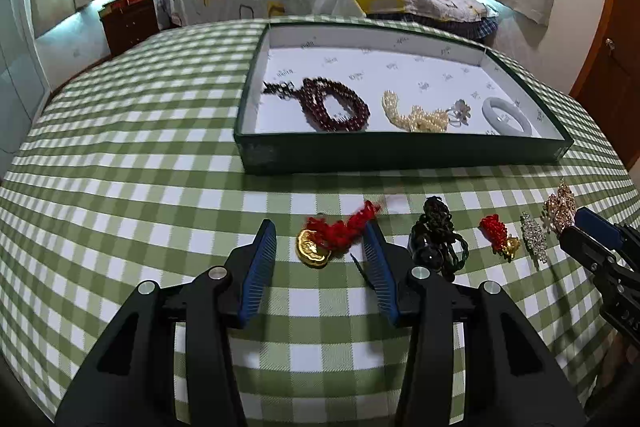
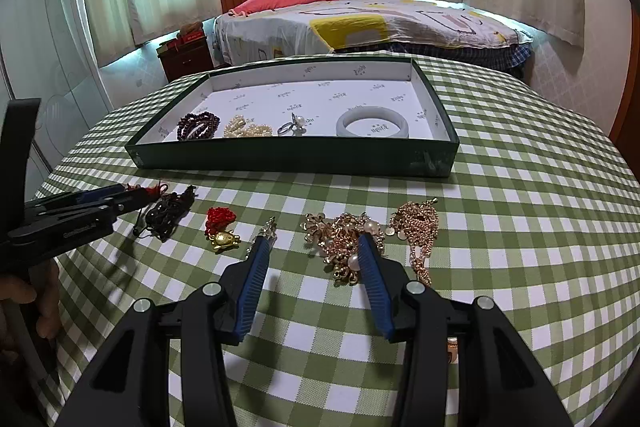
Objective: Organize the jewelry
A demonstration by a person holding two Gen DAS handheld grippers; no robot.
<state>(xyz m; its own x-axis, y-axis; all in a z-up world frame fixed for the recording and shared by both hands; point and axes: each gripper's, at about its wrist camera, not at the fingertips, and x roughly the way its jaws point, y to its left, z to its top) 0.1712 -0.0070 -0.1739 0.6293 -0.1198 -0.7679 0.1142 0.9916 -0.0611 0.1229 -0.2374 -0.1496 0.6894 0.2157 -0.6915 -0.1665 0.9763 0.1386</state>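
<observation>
A green box (image 1: 400,151) (image 2: 296,157) with a white lining holds a dark red bead string (image 1: 334,105), a pearl string (image 1: 416,117), a ring (image 1: 458,113) and a white bangle (image 1: 508,115). On the checked cloth in front lie a gold charm with red cord (image 1: 316,247), a black cord piece (image 1: 436,239), a small red-and-gold charm (image 1: 500,237) (image 2: 222,231), a crystal brooch (image 1: 534,235) and gold chain pieces (image 2: 348,243). My left gripper (image 1: 322,235) is open around the gold charm. My right gripper (image 2: 316,247) is open at the gold chain pieces.
A second gold chain piece (image 2: 418,231) lies right of my right gripper. The table's cloth (image 1: 140,163) stretches wide to the left. A bed (image 2: 360,23) and a nightstand (image 1: 130,21) stand beyond the table.
</observation>
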